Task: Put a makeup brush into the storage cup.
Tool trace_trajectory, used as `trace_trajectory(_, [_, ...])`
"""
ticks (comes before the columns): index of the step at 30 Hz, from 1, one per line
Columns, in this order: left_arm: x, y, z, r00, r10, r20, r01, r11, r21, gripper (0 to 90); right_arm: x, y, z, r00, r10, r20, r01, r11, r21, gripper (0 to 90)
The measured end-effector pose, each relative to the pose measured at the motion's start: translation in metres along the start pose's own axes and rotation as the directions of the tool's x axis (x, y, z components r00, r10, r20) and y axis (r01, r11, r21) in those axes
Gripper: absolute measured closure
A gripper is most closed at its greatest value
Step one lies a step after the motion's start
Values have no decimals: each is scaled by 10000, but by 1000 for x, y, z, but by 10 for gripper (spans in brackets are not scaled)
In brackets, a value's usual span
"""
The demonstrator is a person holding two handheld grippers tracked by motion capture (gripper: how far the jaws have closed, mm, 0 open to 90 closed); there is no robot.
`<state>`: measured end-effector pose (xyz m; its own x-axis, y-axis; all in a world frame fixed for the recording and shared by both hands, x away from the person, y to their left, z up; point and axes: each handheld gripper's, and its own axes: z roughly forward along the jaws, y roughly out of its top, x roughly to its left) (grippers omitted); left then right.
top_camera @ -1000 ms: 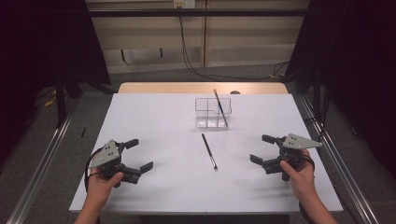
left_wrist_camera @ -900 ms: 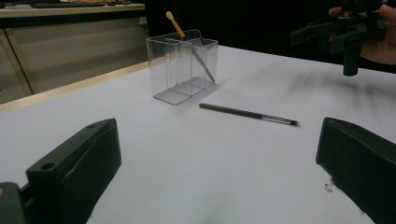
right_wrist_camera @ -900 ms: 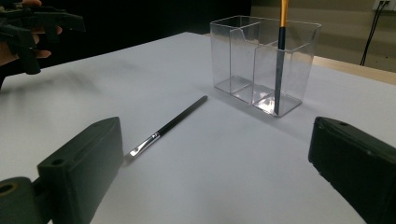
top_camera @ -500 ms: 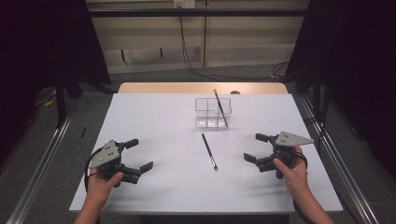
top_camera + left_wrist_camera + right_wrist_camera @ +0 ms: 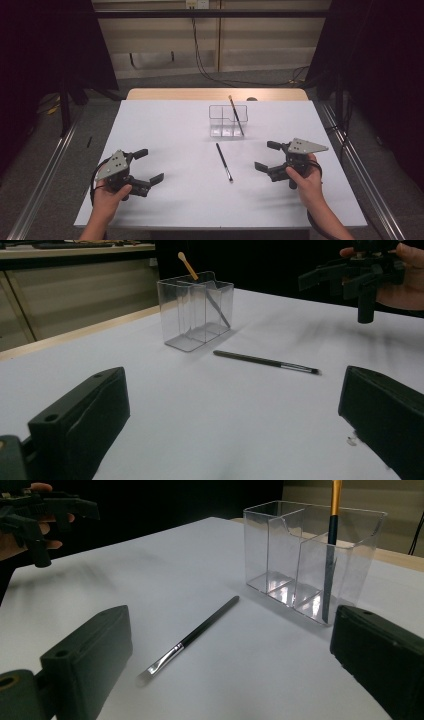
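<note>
The slim, light, stiff makeup brush (image 5: 224, 161) mid-table is best pinched at its dark handle by the right gripper (image 5: 267, 156), jaws spread apart, as are those of the left gripper (image 5: 146, 165)

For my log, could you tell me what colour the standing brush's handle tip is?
Golden yellow, clearest in the right gripper view.

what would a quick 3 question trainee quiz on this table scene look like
1. True or false: the loose brush lies flat on the table, outside the clear organizer.
2. Which hand-held gripper is nearer the loose brush: A) left hand-held gripper or B) right hand-held gripper?
3. Fill in: the brush with the orange handle end stands leaning inside the ____.

Key: 1 true. 2 B, both with jaws spread and holding nothing. 3 clear organizer.
</note>
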<state>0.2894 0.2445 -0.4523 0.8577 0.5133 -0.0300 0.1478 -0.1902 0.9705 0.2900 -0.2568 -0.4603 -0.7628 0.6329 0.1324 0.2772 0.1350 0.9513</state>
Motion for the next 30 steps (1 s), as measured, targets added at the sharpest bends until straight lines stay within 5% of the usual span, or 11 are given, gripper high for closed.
trace_trajectory(30, [0, 0, 0, 9999, 116, -68, -115, 9999, 78, 0, 5, 9, 26, 9994, -174, -315, 178, 9998, 109, 29])
